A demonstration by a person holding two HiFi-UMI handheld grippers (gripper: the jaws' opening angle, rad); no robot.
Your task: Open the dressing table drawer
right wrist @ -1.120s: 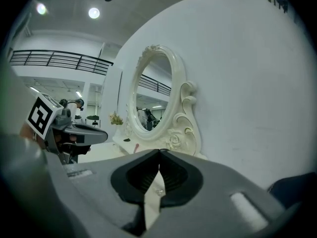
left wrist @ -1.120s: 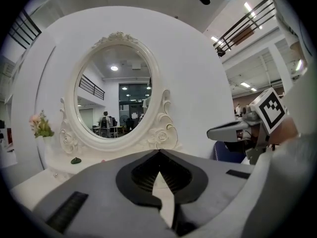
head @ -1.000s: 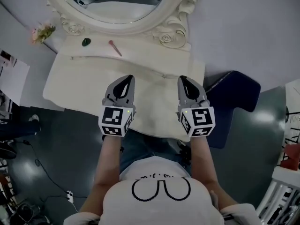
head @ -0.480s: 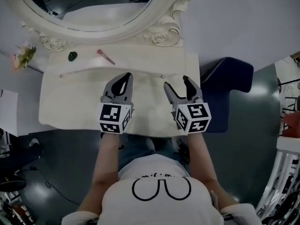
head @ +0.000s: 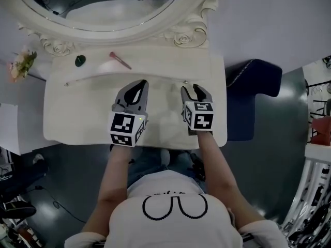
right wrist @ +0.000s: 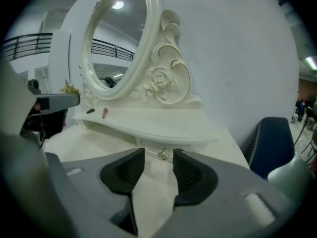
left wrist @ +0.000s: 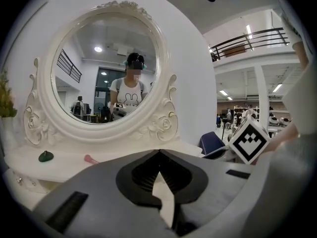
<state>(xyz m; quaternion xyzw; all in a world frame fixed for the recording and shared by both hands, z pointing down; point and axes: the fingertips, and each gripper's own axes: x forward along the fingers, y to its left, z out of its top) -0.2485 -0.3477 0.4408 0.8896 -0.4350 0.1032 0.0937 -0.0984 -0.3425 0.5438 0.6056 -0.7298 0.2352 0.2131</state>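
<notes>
**Right claw lined up on the drawer knob; drawer still shut**

The dressing table [head: 67,119] is faced square-on, so its shut drawer [right wrist: 151,149], under the mirror shelf, can be drawn straight toward the person. The left claw [head: 136,86] is held together and empty above the table, apparently kept clear of the pull. The right claw [head: 194,89] is closing, its jaws still apart either side of the knob [right wrist: 163,154], not yet pressing on it.

Head view looks steeply down; both gripper views share the mirror [left wrist: 99,48] ahead.

Grey left tool [head: 139,83], grey right tool [head: 192,89], white printed T-shirt [head: 170,218], jeans [head: 149,165]
</notes>
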